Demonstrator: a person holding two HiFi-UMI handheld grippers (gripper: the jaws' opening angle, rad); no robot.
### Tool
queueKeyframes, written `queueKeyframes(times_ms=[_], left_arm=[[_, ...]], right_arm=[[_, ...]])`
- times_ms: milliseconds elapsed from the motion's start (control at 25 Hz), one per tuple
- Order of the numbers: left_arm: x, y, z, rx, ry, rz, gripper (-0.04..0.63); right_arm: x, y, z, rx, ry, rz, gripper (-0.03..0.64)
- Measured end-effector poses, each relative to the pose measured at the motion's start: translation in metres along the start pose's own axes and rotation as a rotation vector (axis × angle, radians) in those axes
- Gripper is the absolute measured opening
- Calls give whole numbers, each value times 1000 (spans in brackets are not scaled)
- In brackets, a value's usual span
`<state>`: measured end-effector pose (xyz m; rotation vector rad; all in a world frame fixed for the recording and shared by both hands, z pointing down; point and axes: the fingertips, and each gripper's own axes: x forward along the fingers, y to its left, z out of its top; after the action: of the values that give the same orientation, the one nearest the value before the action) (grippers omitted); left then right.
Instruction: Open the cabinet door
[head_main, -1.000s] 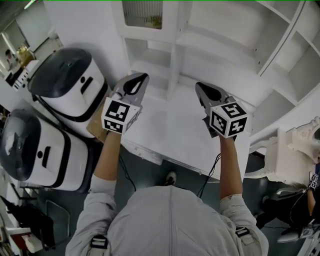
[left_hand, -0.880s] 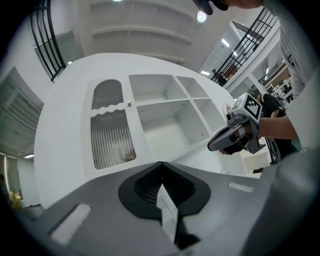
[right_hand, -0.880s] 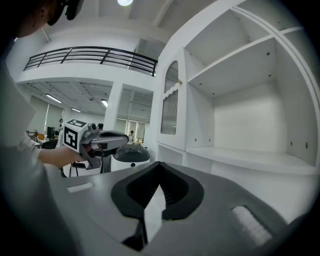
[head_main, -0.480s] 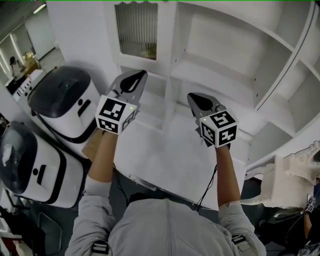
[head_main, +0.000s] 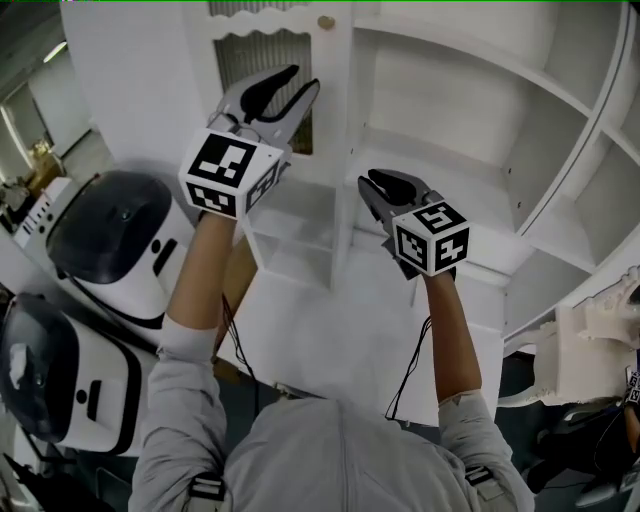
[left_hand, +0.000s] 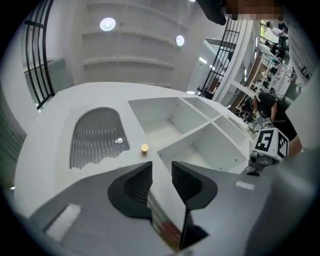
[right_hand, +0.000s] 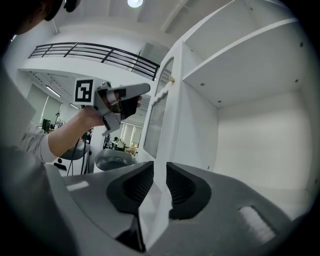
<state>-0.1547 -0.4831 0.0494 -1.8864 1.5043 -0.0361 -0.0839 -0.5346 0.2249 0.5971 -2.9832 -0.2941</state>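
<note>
The white cabinet door (head_main: 232, 110) has a ribbed glass pane (head_main: 262, 55) and a small gold knob (head_main: 326, 22) at its right edge; it stands shut. My left gripper (head_main: 300, 82) is raised in front of the pane, below and left of the knob. Its jaws are opening with nothing between them. In the left gripper view the knob (left_hand: 144, 148) lies just beyond the left gripper (left_hand: 161, 172). My right gripper (head_main: 375, 182) hangs lower, before the cabinet's middle post. Its jaws are opening too and hold nothing. The right gripper (right_hand: 160, 175) faces the door's edge, with the knob (right_hand: 171, 79) above.
Open white shelves (head_main: 450, 90) fill the cabinet's right side. A white table (head_main: 330, 330) lies below the grippers. Two white-and-black rounded machines (head_main: 110, 235) (head_main: 50, 370) stand at the left. A white carved piece (head_main: 610, 320) sits at the far right.
Both grippers have risen toward the cabinet, the left one far more, up to the glass pane. Both pairs of jaws, shut before, now stand apart.
</note>
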Motion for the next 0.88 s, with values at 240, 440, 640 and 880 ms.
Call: queueKeyframes(times_ms=[240, 440, 640, 880], left_arm=[[42, 25, 17, 42, -42, -55, 190], [60, 35, 23, 37, -78, -76, 190], [74, 38, 21, 27, -86, -62, 156], [77, 41, 20, 98, -102, -21, 121]], right_arm=[[27, 0, 10, 8, -8, -39, 101], [33, -1, 5, 21, -2, -90, 101], [32, -13, 3, 36, 0, -149, 101], [36, -13, 1, 34, 14, -165, 101]])
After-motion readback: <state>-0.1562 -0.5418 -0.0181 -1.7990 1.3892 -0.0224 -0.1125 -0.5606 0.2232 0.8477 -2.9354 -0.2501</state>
